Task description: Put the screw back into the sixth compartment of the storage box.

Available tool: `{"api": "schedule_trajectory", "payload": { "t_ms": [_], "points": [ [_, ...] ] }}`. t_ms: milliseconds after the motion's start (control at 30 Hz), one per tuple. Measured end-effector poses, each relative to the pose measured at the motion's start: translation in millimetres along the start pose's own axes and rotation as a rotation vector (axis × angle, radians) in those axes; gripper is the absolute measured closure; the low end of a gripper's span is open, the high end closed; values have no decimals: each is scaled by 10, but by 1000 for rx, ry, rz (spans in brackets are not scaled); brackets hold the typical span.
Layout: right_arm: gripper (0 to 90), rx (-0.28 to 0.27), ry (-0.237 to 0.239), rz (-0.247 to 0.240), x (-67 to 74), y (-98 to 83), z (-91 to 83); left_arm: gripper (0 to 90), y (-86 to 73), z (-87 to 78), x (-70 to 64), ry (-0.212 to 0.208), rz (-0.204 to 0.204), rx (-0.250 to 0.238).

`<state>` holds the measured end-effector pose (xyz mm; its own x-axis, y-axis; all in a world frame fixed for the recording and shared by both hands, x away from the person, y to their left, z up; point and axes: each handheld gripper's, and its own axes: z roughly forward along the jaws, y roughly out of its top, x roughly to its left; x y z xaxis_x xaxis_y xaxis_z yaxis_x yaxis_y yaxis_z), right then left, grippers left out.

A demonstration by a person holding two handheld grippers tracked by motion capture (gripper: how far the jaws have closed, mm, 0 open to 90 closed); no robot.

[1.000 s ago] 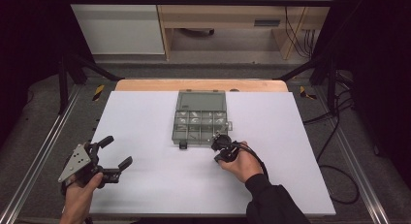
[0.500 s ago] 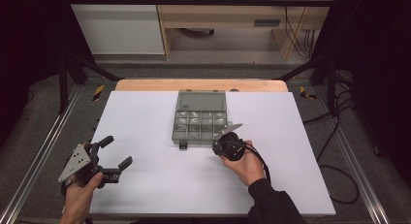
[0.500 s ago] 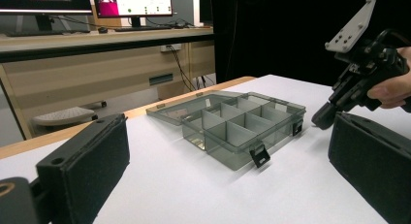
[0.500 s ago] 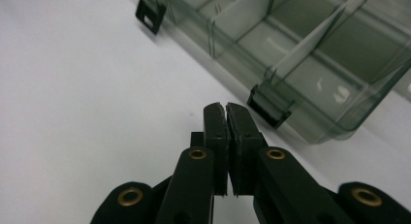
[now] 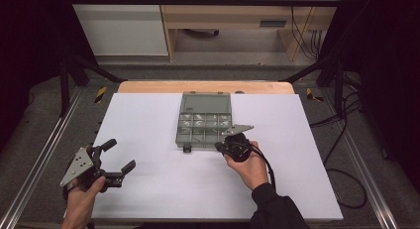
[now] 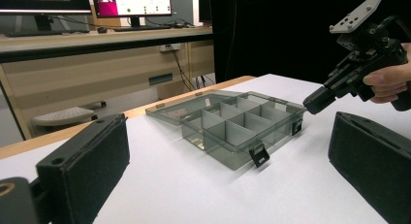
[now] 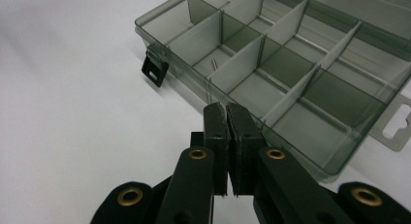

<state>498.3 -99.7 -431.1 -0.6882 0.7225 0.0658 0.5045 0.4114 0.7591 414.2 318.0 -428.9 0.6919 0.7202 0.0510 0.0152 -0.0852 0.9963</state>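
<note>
The clear organizer box [image 5: 204,126] sits mid-counter [image 5: 148,115], lid open; contents hard to make out – maybe one small pin in a near cell. Vs. a sec ago your right tool [image 5: 219,146] moved up to the box's near right corner, pads pressed together, gripping nothing. Left tool [image 5: 117,157] – jaws apart, well left of the box.

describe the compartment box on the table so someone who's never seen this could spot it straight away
Start at the white table top and look to the middle of its far half, just short of the wooden edge. There lies the smoky clear plastic organiser box, its lid folded open flat behind it, the tray split by dividers into small compartments. A black latch hangs from its near wall, and the shut right gripper points at its corner.
</note>
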Motion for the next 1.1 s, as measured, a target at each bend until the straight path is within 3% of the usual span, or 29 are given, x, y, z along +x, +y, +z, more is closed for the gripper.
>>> {"api": "schedule_trajectory", "payload": {
  "t_ms": [467,1100],
  "points": [
    [877,-113,14,-14,65,159,60,11,0,-1,4,-1,1,-3],
    [877,-179,-4,33,85,292,222,11,5,-13,8,-3,-1,-15]
  ]
}}
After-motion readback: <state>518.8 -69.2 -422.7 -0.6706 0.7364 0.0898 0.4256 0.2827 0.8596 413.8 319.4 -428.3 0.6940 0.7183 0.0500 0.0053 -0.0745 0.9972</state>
